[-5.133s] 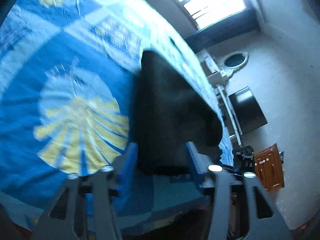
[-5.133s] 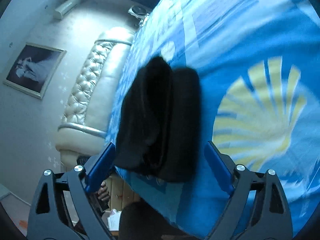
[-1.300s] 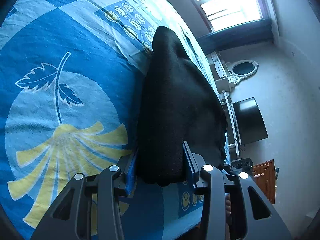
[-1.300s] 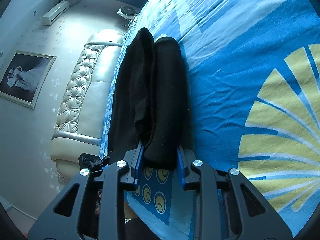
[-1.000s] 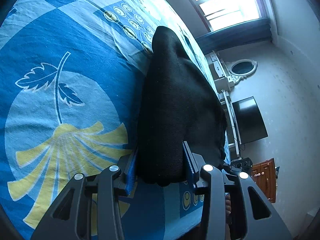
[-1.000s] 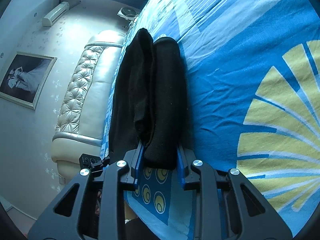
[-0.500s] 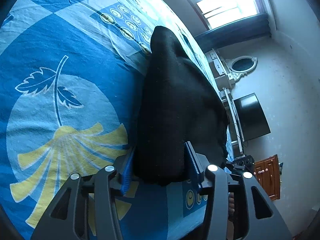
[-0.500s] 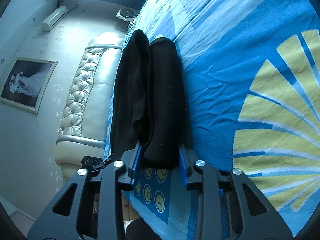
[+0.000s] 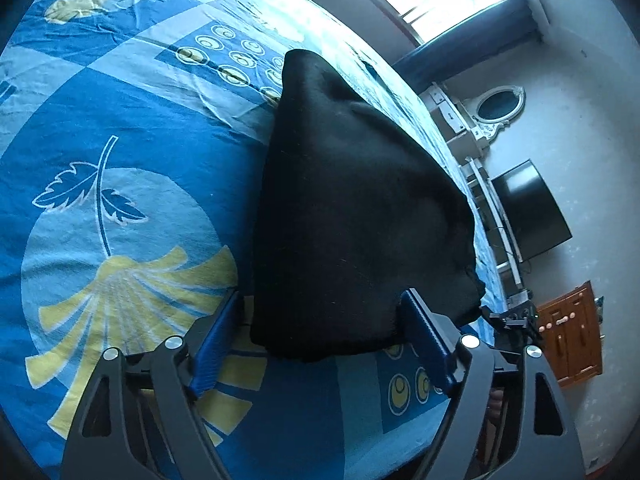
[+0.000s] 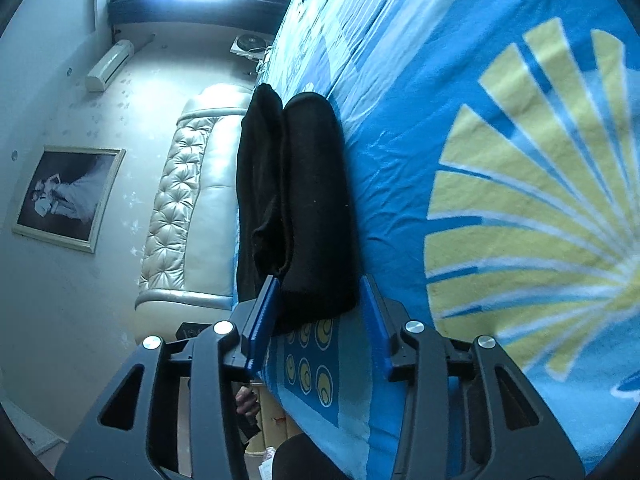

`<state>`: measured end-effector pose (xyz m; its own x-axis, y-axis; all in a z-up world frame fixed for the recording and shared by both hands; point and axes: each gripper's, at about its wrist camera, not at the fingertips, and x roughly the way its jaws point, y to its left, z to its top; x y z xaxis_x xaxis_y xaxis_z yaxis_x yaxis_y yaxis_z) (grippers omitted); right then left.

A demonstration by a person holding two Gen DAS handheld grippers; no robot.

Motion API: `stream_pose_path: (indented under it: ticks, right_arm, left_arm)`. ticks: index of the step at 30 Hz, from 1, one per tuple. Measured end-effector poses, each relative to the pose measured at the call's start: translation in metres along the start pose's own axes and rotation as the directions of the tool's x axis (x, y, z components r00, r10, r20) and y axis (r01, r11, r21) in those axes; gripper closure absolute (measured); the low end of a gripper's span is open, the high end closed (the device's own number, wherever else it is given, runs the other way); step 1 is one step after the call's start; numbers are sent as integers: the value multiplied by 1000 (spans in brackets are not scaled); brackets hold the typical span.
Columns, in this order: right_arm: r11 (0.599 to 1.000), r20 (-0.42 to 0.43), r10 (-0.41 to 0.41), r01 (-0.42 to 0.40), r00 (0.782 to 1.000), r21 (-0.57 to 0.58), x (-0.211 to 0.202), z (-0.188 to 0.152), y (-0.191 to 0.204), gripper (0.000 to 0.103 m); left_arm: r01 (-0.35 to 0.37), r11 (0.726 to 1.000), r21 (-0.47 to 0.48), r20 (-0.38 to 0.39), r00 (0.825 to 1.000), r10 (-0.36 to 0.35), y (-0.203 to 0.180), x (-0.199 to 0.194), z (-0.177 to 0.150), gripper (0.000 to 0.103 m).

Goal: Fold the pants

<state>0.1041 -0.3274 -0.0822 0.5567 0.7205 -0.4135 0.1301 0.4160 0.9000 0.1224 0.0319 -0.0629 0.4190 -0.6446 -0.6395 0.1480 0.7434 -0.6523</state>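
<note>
The black pants (image 9: 352, 208) lie folded into a thick bundle on the blue patterned bed sheet (image 9: 120, 128). My left gripper (image 9: 322, 340) sits at the bundle's near end with its jaws opening. The blue pads (image 9: 216, 344) stand wide on either side, and the left one is clear of the cloth. In the right wrist view the same pants (image 10: 316, 208) show as two stacked folds. My right gripper (image 10: 318, 320) straddles their near end, jaws opening. Its pads (image 10: 260, 320) stand close beside the fabric without squeezing it.
The bed edge runs just under both grippers. A padded headboard (image 10: 188, 208), a framed picture (image 10: 68, 196) and a wall air unit (image 10: 108, 66) lie to the left. A television (image 9: 532, 208), an oval mirror (image 9: 498, 106) and a wooden cabinet (image 9: 572, 336) stand to the right.
Both grippers were shut on the near end of the pants and have let go. The left jaws spread wide, the right ones a little. The bundle stays on the sheet.
</note>
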Motion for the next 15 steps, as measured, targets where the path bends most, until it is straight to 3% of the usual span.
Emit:
stream_pose_path:
  ticks: [5, 15]
  right_arm:
    - [1000, 10, 7, -7, 1000, 5, -3, -2, -3, 60]
    - [999, 0, -18, 18, 1000, -48, 3, -7, 8, 47]
  left_arm:
    - [-30, 999, 13, 1, 1000, 30, -4, 5, 4, 21]
    - [-111, 993, 35, 17, 994, 110, -12, 4, 1, 21]
